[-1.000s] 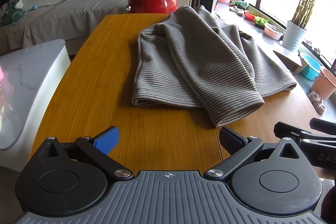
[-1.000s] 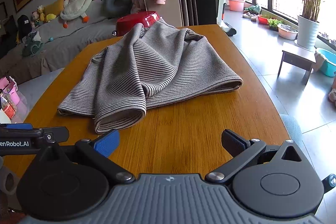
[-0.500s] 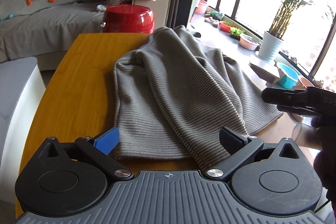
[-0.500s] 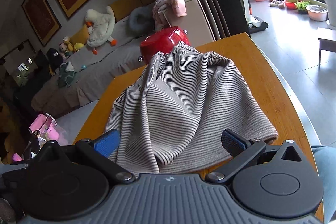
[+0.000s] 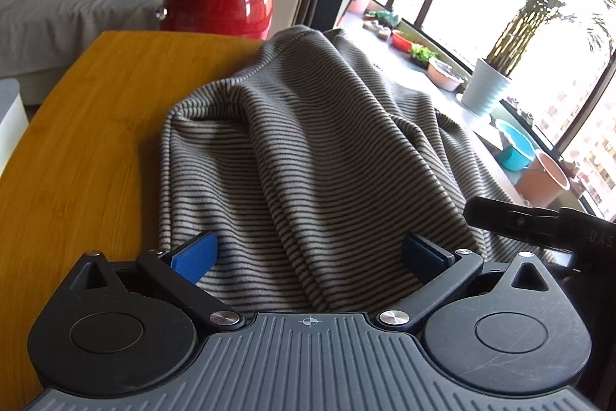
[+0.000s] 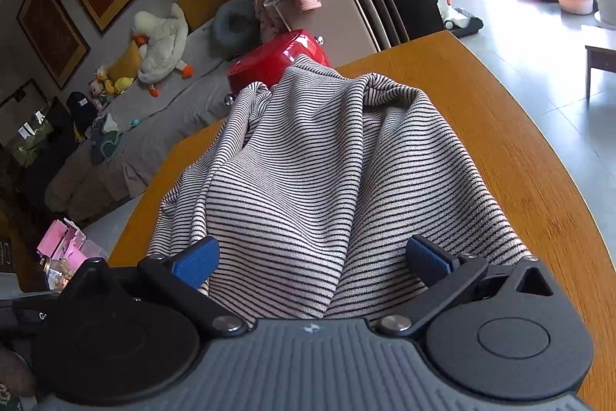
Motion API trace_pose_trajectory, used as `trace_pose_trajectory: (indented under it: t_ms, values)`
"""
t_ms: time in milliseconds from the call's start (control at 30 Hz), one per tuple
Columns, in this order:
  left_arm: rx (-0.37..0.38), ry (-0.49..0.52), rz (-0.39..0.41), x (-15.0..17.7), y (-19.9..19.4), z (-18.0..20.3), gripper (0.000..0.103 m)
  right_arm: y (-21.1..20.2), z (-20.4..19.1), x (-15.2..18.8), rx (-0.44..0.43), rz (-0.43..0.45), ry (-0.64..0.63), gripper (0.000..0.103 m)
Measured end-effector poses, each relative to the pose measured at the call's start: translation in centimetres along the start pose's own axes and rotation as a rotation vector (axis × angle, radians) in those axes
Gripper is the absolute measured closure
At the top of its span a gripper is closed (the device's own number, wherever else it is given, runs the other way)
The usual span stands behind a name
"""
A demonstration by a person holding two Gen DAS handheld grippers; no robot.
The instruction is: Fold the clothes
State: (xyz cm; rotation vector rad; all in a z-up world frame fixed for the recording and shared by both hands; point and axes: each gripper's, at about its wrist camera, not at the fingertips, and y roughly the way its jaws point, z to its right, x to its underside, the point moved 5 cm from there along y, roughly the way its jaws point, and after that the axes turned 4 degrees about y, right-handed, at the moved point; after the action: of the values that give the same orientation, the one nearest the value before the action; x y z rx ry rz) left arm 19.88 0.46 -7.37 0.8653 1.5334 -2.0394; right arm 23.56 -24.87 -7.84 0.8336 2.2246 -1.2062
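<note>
A grey garment with thin dark stripes [image 5: 308, 149] lies rumpled on the wooden table [image 5: 77, 141]. My left gripper [image 5: 308, 253] is open, its blue fingers spread over the garment's near hem, with a fold of cloth running between them. My right gripper [image 6: 312, 257] is open too, its fingers straddling the near edge of the same striped garment [image 6: 319, 172] on the table [image 6: 519, 160]. The right gripper's black body [image 5: 539, 222] shows at the right edge of the left wrist view, beside the garment.
A red pot [image 5: 219, 6] stands beyond the table's far end. A grey sofa [image 6: 146, 141] with plush toys is at the back left. Basins [image 5: 516, 145] and a potted plant [image 5: 489, 91] line the window side. Pink items [image 6: 61, 249] sit low on the left.
Both grippers have moved forward over the table to the garment's near hem, so cloth now lies between their open fingers. The garment itself has not shifted.
</note>
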Motion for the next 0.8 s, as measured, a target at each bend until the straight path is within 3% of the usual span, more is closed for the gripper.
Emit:
trace_pose_trajectory:
  t_ms: [67, 167, 300, 367, 567, 800]
  values:
    - [-0.014, 0.042, 0.03, 0.5, 0.0, 0.4, 0.0, 0.0, -0.2, 0.3, 0.014, 0.022, -0.015, 0.0]
    - [-0.021, 0.089, 0.071, 1.2, -0.2, 0.7, 0.0, -0.1, 0.6, -0.1, -0.013, 0.05, 0.075, 0.0]
    - [-0.003, 0.084, 0.105, 1.6, -0.5, 0.5, 0.0, -0.5, 2.3, -0.7, -0.096, 0.075, 0.24, 0.0]
    - [-0.001, 0.081, 0.109, 1.5, -0.5, 0.4, 0.0, -0.4, 2.4, -0.8, -0.111, 0.064, 0.245, 0.0]
    - [-0.001, 0.082, 0.113, 1.5, -0.4, 0.4, 0.0, 0.3, 1.5, -0.7, -0.07, 0.063, 0.2, 0.0]
    - [-0.009, 0.092, 0.109, 1.5, -0.5, 0.5, 0.0, 0.7, -0.8, 0.8, 0.031, 0.076, -0.022, 0.0]
